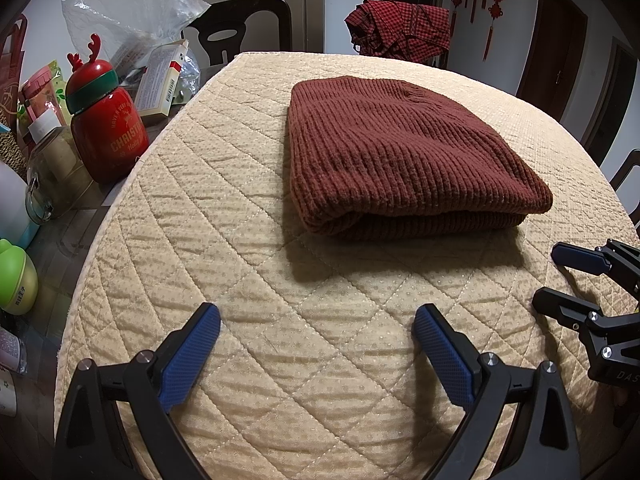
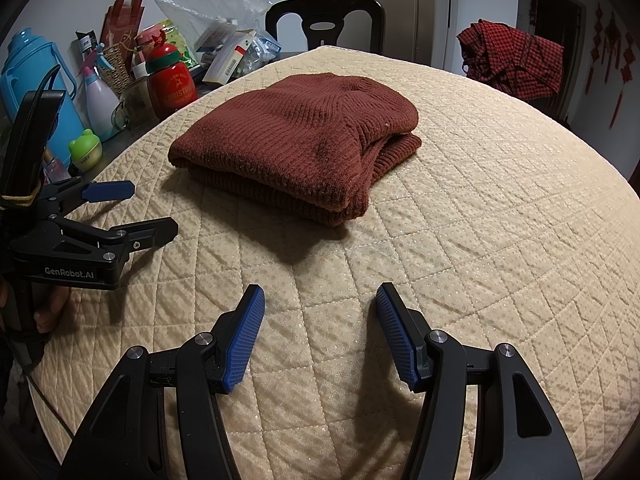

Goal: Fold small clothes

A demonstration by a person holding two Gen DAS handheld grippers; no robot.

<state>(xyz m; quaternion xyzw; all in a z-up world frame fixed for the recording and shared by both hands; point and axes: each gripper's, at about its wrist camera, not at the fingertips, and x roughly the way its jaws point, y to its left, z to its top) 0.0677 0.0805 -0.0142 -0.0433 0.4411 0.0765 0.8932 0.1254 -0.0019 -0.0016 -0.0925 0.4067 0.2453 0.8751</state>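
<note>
Two grippers are hanging over the near part of a tan quilted mat (image 1: 248, 208). Left gripper (image 1: 316, 328) is standing wide open w/ nothing between its blue pads. Right gripper (image 2: 320, 320) is wide open too, holding nothing. One brown knit sweater (image 1: 400, 152) is lying folded on the mat, farther out, apart from both grippers. On the far left, a red bottle (image 1: 110, 128) and a plastic bag (image 1: 128, 12) are sitting by the mat. Far right, a red checked cloth (image 1: 400, 30) is hanging over a chair.
</note>
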